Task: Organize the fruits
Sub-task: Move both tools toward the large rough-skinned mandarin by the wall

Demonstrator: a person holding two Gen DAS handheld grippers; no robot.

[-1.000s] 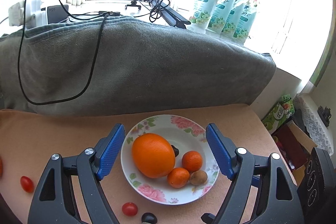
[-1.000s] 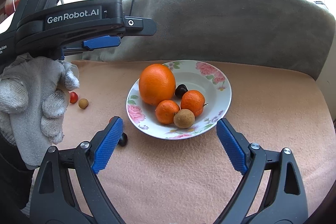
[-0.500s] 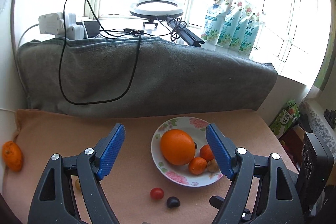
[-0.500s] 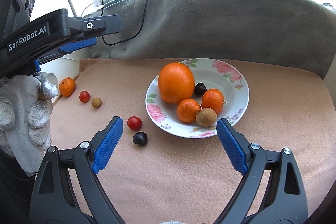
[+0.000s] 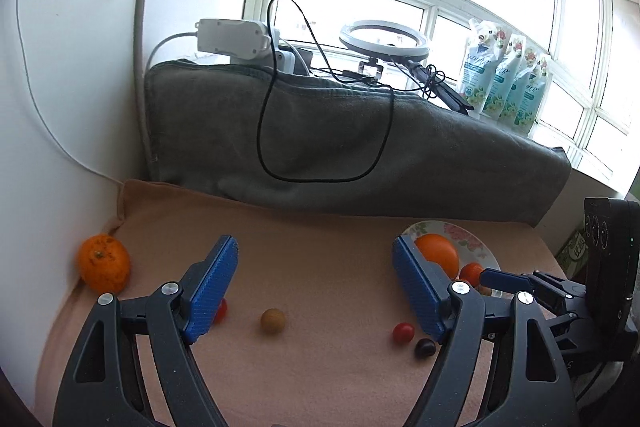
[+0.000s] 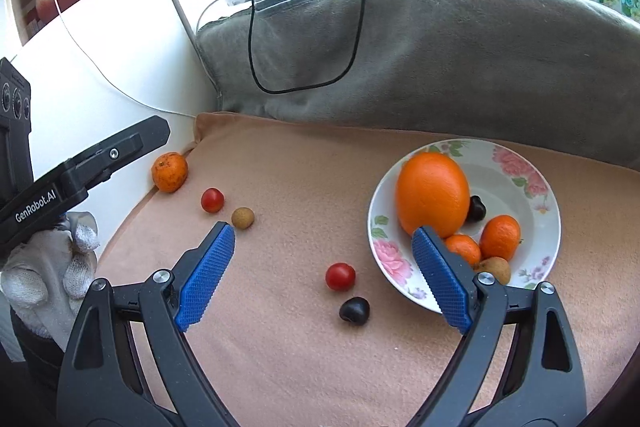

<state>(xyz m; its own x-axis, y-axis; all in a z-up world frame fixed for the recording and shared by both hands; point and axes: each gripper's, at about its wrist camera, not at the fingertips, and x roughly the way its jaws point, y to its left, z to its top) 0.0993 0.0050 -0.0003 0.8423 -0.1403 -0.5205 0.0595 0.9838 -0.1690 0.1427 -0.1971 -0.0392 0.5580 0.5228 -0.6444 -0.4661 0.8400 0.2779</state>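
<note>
A floral plate (image 6: 536, 171) on the peach cloth holds a big orange (image 6: 432, 193), two small mandarins (image 6: 500, 237), a dark fruit (image 6: 477, 207) and a brown longan (image 6: 496, 269). Loose on the cloth lie a mandarin (image 6: 169, 171) by the wall, a cherry tomato (image 6: 212, 199), a longan (image 6: 243, 217), a second tomato (image 6: 340, 276) and a dark fruit (image 6: 354, 311). My right gripper (image 6: 320, 267) hangs open above that tomato and dark fruit. My left gripper (image 5: 316, 287) is open over the longan (image 5: 273, 321), with the wall-side mandarin (image 5: 104, 263) to its left; the plate (image 5: 476, 243) is at its right.
A grey folded blanket (image 6: 440, 59) with a black cable (image 6: 304, 27) draped over it backs the cloth. A white wall panel (image 5: 60, 107) closes the left side. A ring light (image 5: 384, 39) and several refill pouches (image 5: 504, 79) stand on the windowsill. A gloved hand (image 6: 48, 267) holds the left gripper.
Both grippers have swung left, away from the plate. The plate slid to the right in both views and the loose fruits by the wall came into sight. Both jaws kept their width.
</note>
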